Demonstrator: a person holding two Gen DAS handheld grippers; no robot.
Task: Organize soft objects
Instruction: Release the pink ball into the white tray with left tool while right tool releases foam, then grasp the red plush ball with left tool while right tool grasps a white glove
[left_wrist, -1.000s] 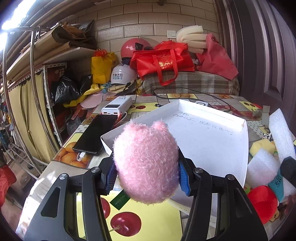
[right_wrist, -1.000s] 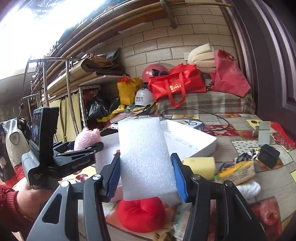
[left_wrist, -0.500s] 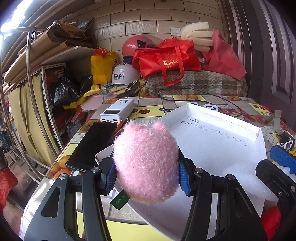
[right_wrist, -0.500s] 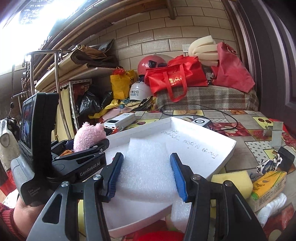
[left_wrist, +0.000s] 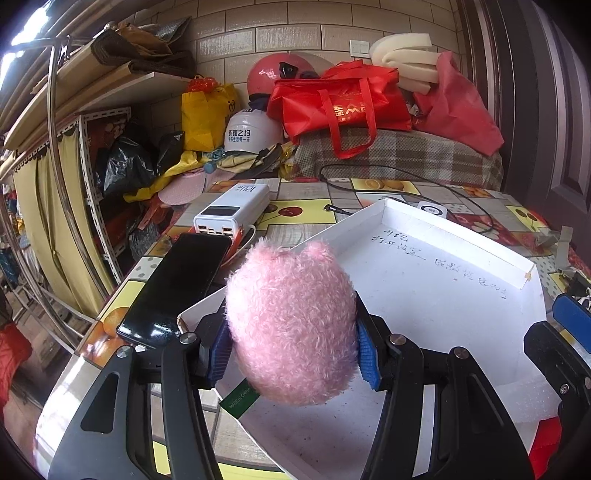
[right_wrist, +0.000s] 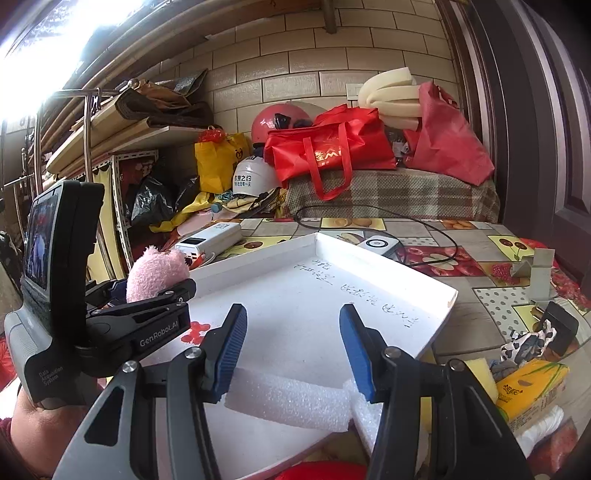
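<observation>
The left claw (left_wrist: 291, 350) pinches the soft, light pink plush (left_wrist: 291, 325) by its squashy sides; the right claw (right_wrist: 291, 350) squeezes bendy white foam (right_wrist: 291, 400).

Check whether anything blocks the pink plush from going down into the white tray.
Nothing visible does. The pink plush, clamped in the left gripper, hangs over the white tray's bare floor; the white foam sits at the near edge by the right gripper.

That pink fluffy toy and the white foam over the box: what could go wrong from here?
1. The pink plush toy, squeezed in the left hand-held gripper, hangs over the white tray's near corner; released here it might tumble outside.
2. The foam piece lies at the tray's front edge and could slide off.
3. The right hand-held gripper is close beside the left; they might bump.
</observation>
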